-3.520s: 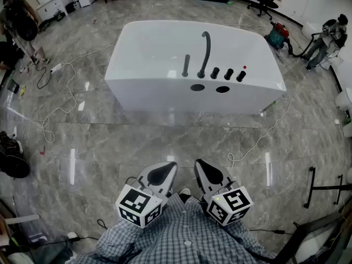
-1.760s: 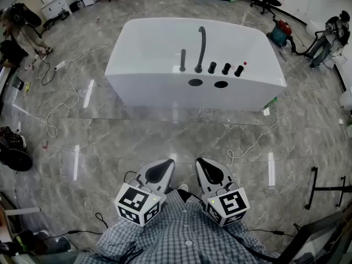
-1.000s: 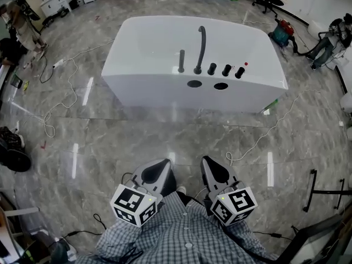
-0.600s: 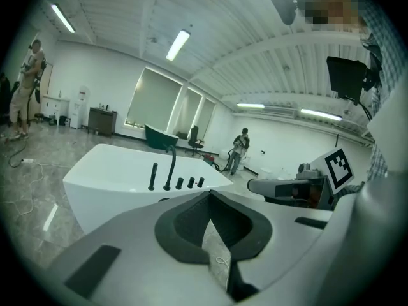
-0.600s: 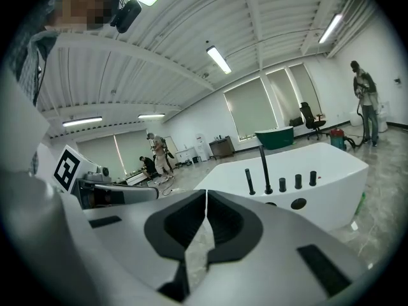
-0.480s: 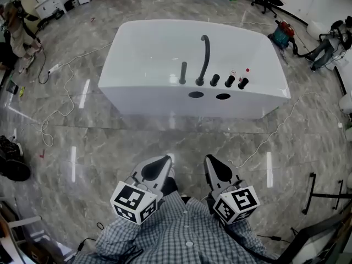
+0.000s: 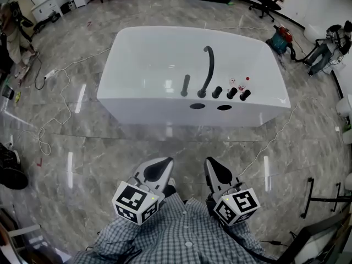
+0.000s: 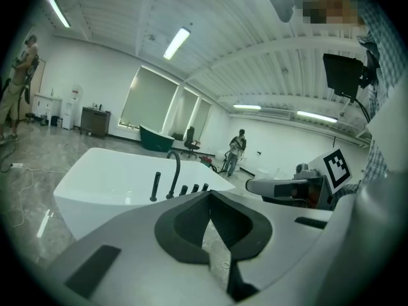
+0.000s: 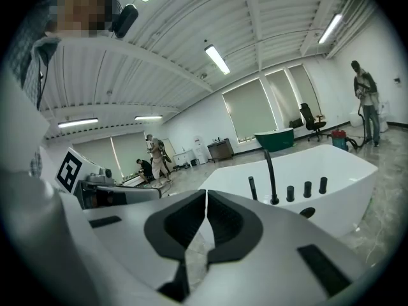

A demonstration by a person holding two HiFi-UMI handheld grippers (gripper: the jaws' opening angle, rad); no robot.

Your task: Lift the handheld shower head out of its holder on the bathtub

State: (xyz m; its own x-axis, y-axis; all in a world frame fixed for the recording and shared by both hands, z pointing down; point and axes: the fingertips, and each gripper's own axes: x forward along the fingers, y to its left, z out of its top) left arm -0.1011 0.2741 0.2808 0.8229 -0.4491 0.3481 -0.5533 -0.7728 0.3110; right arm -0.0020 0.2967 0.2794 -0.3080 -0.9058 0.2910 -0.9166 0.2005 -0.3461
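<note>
shower head (image 7: 185, 85): distant, base unclear | left gripper (image 7: 164, 163), right gripper (image 7: 213, 164): closed, empty

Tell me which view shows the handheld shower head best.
The head view: the handheld shower head stands whole and upright on the bathtub rim, left of the spout. Both gripper views show it small and far off, past their own jaws.
</note>
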